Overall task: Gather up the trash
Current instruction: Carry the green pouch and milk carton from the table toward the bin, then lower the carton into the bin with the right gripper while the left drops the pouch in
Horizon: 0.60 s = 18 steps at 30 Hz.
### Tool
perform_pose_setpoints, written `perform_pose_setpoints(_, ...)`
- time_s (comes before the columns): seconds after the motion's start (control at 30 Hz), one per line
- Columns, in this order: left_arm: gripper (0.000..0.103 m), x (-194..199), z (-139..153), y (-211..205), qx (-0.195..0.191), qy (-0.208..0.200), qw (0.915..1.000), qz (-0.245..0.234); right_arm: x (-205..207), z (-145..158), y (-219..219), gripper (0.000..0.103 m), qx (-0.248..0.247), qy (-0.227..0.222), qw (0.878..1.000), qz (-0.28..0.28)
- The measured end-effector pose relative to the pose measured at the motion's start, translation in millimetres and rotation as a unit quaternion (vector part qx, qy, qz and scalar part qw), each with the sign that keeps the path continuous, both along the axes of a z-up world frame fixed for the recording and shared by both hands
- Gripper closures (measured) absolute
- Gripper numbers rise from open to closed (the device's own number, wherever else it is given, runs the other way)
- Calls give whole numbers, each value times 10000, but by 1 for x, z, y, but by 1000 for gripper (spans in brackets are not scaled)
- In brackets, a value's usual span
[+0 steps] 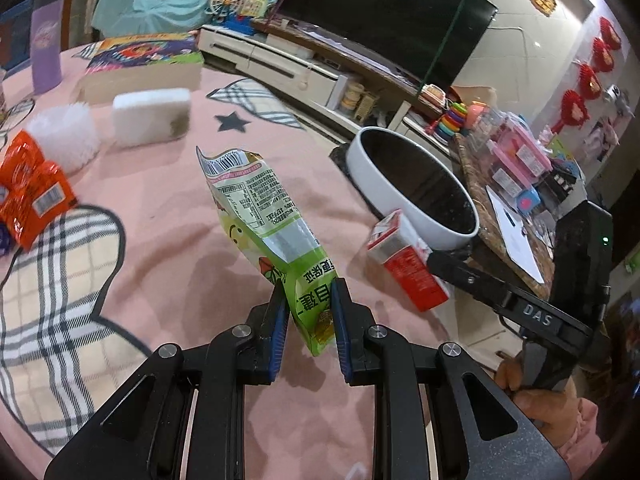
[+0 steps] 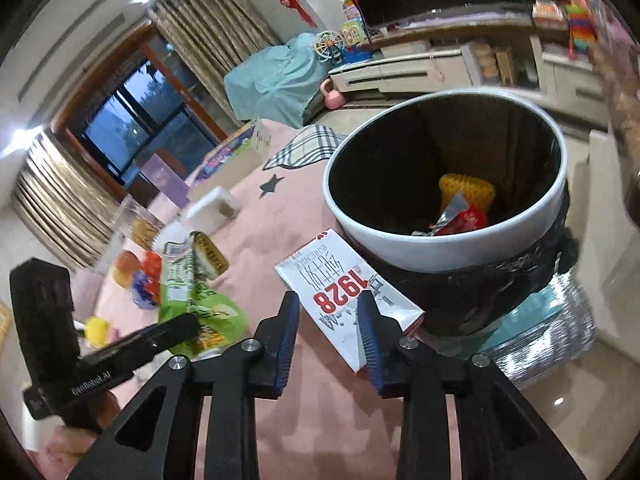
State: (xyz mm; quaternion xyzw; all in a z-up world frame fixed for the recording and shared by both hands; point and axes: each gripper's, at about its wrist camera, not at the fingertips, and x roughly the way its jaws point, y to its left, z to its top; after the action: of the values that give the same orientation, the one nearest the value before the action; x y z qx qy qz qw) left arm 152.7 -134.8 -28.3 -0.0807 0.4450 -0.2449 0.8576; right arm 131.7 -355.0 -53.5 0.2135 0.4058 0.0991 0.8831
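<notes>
My left gripper [image 1: 308, 292] is shut on the lower end of a green snack bag [image 1: 272, 224], which stands up above the pink tablecloth [image 1: 160, 248]. The right wrist view shows the same bag [image 2: 216, 312] at the lower left. A red and white carton [image 2: 348, 304] lies on the cloth beside the white-rimmed trash bin [image 2: 420, 248]. My right gripper [image 2: 328, 304] straddles the carton with its jaws apart. The right finger overlaps the carton and the left pad stands clear of it. The bin holds a yellow foam net [image 2: 464, 192] and a red wrapper [image 2: 460, 220].
Orange wrappers [image 1: 28, 196], a white frilly piece [image 1: 66, 136], a white foam block [image 1: 152, 116], a purple cup [image 1: 47, 52] and a colourful box [image 1: 140, 64] sit further out on the cloth. A cluttered side table [image 1: 516, 172] stands beyond the bin [image 1: 416, 184].
</notes>
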Motion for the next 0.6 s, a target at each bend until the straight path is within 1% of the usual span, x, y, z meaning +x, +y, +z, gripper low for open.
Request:
perform_pose_setpoints(0.13,84,-1,-1,5,-41,12,10000,44,-1,3,7,53,-333,-48,9994,91)
perform_pose_setpoints(0.2,84,-2,-2,8,-74,20,9999,68,-2,3,9,41,-516,-72,9986,84)
perform_pose_setpoints(0.4,84,-3,-5,17,-159,60,9998,137,2,-5,19,39,-1118,-7,9937,123)
perform_pose_setpoints(0.6,84,-3,-5,31,-239,80,9993,261,10,-10,21,37,-1411,76,9898,153)
